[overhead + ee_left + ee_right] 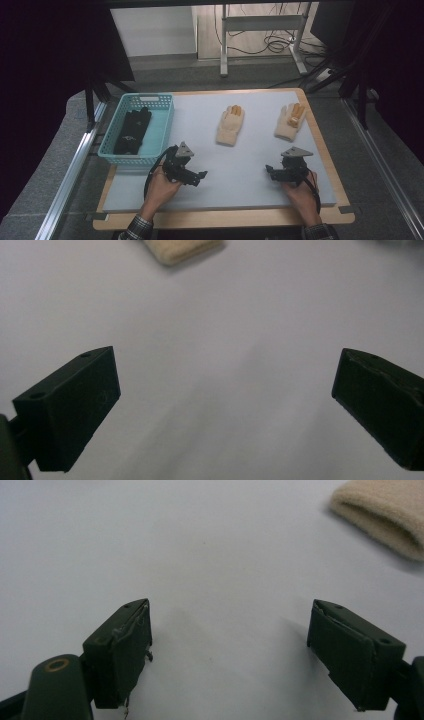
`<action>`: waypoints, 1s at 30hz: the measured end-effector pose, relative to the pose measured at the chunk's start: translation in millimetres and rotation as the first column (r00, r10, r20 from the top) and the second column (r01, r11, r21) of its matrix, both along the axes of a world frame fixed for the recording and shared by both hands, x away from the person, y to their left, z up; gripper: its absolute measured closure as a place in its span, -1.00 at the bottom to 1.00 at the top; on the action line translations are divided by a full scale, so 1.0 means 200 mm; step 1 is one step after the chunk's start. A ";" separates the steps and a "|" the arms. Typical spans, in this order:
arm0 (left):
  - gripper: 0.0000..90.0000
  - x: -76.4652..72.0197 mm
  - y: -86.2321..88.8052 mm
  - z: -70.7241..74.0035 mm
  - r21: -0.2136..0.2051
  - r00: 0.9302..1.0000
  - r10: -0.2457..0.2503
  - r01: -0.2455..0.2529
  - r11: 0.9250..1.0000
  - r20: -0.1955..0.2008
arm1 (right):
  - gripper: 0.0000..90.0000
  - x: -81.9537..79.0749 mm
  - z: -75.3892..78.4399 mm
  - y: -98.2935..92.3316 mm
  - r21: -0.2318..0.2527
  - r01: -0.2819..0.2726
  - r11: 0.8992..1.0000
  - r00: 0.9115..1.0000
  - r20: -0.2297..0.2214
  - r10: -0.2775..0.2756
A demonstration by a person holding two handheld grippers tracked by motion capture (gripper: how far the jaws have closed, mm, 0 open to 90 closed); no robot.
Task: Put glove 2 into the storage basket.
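Two cream knitted gloves with orange fingertips lie on the pale grey mat: one (230, 125) near the middle, the other (290, 121) at the far right. My left gripper (201, 176) hovers low over the mat in front of the basket, open and empty; its view shows the cuff of a glove (181, 250) at the top edge, well ahead of the jaws. My right gripper (270, 172) rests low at the front right, open, with nothing between its jaws. A glove cuff (385, 515) lies ahead to its right.
A turquoise plastic basket (161, 131) at the left edge of the mat holds dark gloves (132, 131). The mat (235, 170) lies on a wooden table. A metal frame and cables stand on the floor beyond.
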State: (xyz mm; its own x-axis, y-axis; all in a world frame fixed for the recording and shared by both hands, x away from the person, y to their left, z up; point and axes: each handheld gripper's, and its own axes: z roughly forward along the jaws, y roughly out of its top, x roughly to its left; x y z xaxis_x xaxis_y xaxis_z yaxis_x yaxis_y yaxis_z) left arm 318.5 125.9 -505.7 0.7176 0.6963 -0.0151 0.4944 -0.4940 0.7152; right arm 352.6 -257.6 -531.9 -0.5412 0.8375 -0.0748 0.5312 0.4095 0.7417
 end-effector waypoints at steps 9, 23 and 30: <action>-1.00 -0.08 0.07 -0.14 0.039 0.998 0.062 -0.061 0.997 -0.021 | -0.67 0.00 0.00 0.00 -0.006 0.010 1.000 1.000 0.001 -0.010; -1.00 -0.09 0.13 -0.23 0.004 0.994 0.098 -0.098 0.995 -0.047 | -0.71 0.01 0.00 -0.01 0.008 0.017 1.000 1.000 -0.021 -0.016; -1.00 -0.10 0.13 -0.23 0.002 0.994 0.100 -0.100 0.995 -0.044 | -0.71 0.01 0.00 -0.01 0.010 0.016 1.000 1.000 -0.019 -0.016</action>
State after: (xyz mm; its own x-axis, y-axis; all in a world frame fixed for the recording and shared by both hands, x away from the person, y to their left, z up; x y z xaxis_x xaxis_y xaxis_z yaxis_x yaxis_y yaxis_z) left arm 299.3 150.9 -550.9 0.6433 0.7643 -0.0454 0.5723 -0.4406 0.6916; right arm 354.4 -259.0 -531.6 -0.5292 0.8466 -0.0563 0.5517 0.3937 0.7353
